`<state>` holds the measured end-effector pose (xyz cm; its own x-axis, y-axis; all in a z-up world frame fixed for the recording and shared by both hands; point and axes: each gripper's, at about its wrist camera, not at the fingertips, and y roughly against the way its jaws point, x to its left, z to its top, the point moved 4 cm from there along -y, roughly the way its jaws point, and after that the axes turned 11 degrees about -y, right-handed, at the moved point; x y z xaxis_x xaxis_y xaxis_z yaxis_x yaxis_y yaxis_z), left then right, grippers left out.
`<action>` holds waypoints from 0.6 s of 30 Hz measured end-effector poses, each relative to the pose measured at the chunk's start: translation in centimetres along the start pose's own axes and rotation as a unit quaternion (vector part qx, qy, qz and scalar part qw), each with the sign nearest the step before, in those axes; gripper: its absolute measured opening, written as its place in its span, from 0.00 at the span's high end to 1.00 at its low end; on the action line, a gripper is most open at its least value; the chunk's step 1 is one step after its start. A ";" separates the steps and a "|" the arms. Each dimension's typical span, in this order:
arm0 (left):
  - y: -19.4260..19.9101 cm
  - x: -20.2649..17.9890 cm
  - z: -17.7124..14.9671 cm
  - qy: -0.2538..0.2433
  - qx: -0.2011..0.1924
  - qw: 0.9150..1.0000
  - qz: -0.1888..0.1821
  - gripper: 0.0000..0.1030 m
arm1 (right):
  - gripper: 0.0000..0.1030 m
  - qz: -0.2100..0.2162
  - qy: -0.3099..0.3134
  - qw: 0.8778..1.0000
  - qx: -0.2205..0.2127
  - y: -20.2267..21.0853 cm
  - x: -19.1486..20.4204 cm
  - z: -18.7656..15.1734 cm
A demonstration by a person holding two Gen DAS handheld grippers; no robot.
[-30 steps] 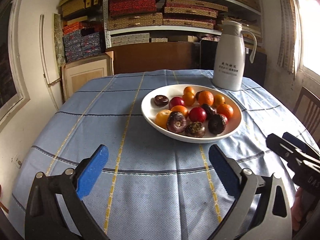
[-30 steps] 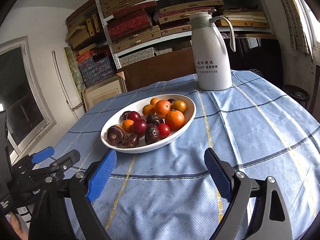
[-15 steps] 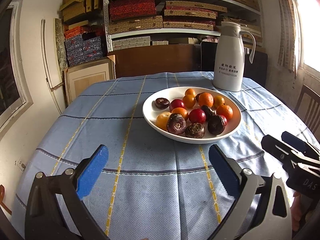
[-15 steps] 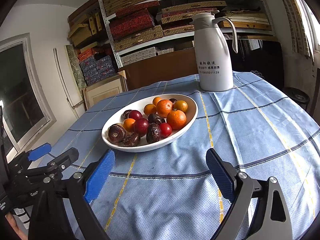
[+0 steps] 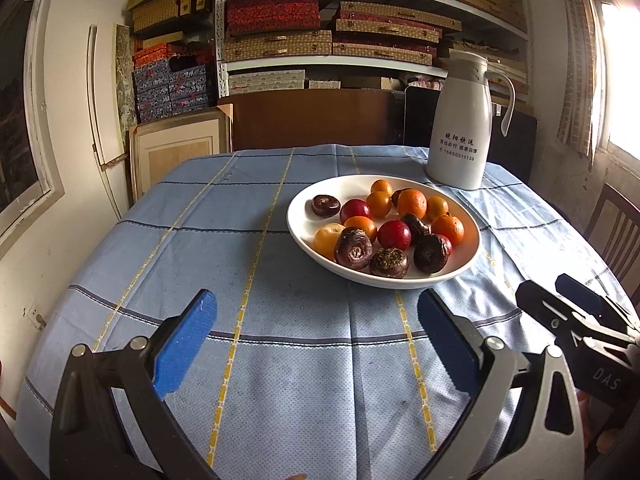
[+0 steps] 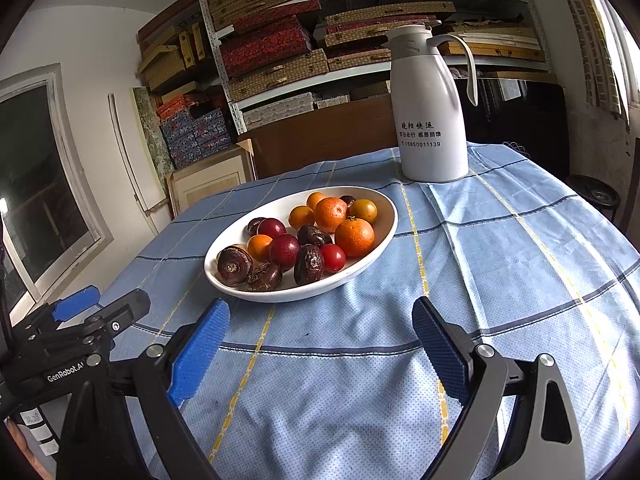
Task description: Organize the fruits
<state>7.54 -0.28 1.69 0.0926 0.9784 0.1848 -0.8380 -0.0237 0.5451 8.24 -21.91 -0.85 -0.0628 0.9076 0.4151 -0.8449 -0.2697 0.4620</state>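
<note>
A white oval bowl (image 5: 304, 216) (image 6: 384, 232) stands on the blue checked tablecloth. It holds several oranges (image 5: 412, 203) (image 6: 354, 237), red plums (image 5: 394, 234) (image 6: 284, 251) and dark brown water chestnuts (image 5: 353, 242) (image 6: 234, 265). My left gripper (image 5: 316, 340) is open and empty, above the cloth short of the bowl. My right gripper (image 6: 320, 340) is open and empty, also short of the bowl. Each gripper shows at the edge of the other's view.
A white thermos jug (image 5: 460, 128) (image 6: 430, 112) stands behind the bowl on the right. Shelves of boxes (image 5: 320, 32) fill the back wall. A wooden chair (image 5: 616, 224) stands at the table's right edge.
Both grippers have drawn slightly closer to the table and tilted, so the bowl sits a little lower in view. Jaws stay open; nothing was picked up.
</note>
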 end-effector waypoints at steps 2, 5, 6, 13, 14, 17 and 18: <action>0.0 -0.1 0.1 -0.003 0.000 1.000 0.001 0.04 | 0.09 0.000 0.000 1.000 0.000 0.0 0.0 0.0; 0.1 -0.2 0.1 -0.006 -0.002 1.000 0.002 0.04 | 0.09 0.000 0.000 1.000 0.000 0.0 0.0 0.0; 0.1 -0.2 0.1 -0.006 -0.002 1.000 0.002 0.04 | 0.09 0.000 0.000 1.000 0.000 0.0 0.0 0.0; 0.3 -0.6 0.2 -0.014 -0.004 1.000 0.001 0.04 | 0.09 0.000 0.000 1.000 0.000 0.0 0.1 0.0; 0.3 -0.7 0.2 -0.017 -0.005 1.000 0.002 0.04 | 0.09 0.000 0.000 1.000 0.000 0.0 0.1 0.0; 0.4 -1.0 0.3 -0.023 -0.006 1.000 0.005 0.04 | 0.09 0.000 0.000 1.000 0.000 0.0 0.1 0.0; 0.5 -1.0 0.3 -0.023 -0.007 1.000 0.005 0.04 | 0.09 0.000 0.000 1.000 0.000 0.0 0.1 0.0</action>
<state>7.21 -1.29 1.98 0.1097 0.9675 0.2280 -0.8462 -0.0295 0.5321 8.23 -21.87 -0.79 -0.0623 0.9080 0.4143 -0.8448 -0.2690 0.4625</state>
